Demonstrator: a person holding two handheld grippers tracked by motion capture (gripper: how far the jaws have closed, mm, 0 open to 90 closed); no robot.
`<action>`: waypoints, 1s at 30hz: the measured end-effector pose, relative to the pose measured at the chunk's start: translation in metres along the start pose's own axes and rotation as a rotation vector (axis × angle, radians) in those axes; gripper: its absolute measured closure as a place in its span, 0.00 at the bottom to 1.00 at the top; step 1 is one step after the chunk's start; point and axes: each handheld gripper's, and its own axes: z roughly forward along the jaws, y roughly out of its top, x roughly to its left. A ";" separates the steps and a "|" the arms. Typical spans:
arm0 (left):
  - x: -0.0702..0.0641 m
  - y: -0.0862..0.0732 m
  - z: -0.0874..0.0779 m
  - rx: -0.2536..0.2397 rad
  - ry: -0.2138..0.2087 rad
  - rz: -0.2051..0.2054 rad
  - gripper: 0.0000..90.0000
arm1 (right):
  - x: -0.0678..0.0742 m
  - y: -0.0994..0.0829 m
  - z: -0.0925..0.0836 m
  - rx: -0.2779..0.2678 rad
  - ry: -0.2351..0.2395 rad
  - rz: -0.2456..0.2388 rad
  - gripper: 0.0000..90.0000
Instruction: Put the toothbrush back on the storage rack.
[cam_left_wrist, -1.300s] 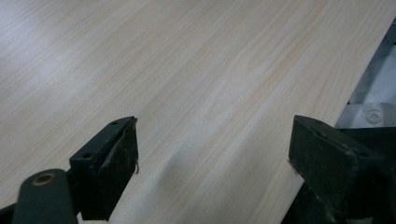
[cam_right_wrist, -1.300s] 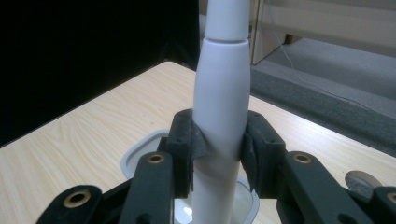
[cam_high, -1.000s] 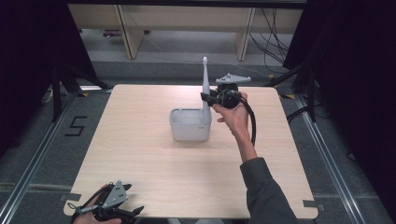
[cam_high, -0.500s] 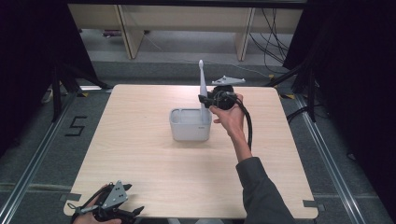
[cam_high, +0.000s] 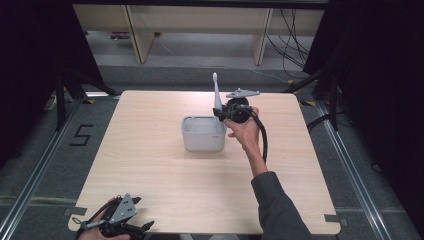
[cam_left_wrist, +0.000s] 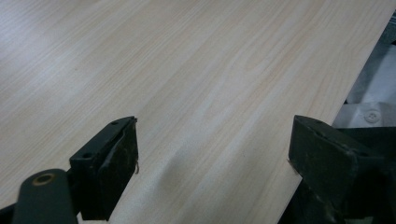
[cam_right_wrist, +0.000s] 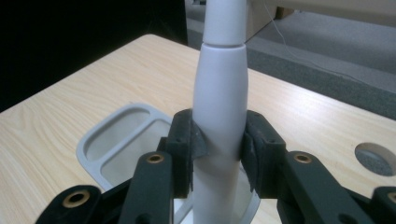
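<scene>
High view puts the grey holder (cam_high: 203, 133) near the middle of the light wooden surface (cam_high: 150, 165), and everything else is placed from it. The right claw (cam_high: 220, 114) hangs at the holder's far right corner, gripped by the person's right hand (cam_high: 244, 131), with its grey three-cornered plate (cam_high: 242, 93) on top and its cable (cam_high: 262, 137) looping down along the forearm. Its jaws are closed onto the body of a white electric toothbrush (cam_high: 216, 95), which stands upright with the brush head at the top, rising above the holder's rim.

Right gripper view shows that grip close up: the two black pads press both sides of the toothbrush's white handle (cam_right_wrist: 219, 107), just below the seam where the narrower neck begins. Beneath and behind the jaws lies the holder (cam_right_wrist: 116, 140), with two rounded compartments visible. Whether the toothbrush's lower end touches the holder cannot be told.

The left claw (cam_high: 127, 231) sits well apart from the holder, at the near left edge of the surface. In the left gripper view its jaws (cam_left_wrist: 215, 158) stand wide apart over bare wood, holding nothing.
</scene>
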 end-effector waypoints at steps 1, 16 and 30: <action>0.000 0.000 0.000 0.000 0.000 0.000 0.17 | -0.001 -0.002 0.001 0.001 0.002 0.000 0.74; 0.000 0.000 0.001 0.010 0.005 -0.004 0.17 | -0.002 -0.018 0.005 0.036 -0.023 -0.003 0.74; -0.001 -0.001 0.000 0.023 0.002 -0.010 0.17 | -0.002 -0.024 0.008 0.033 -0.028 -0.036 0.76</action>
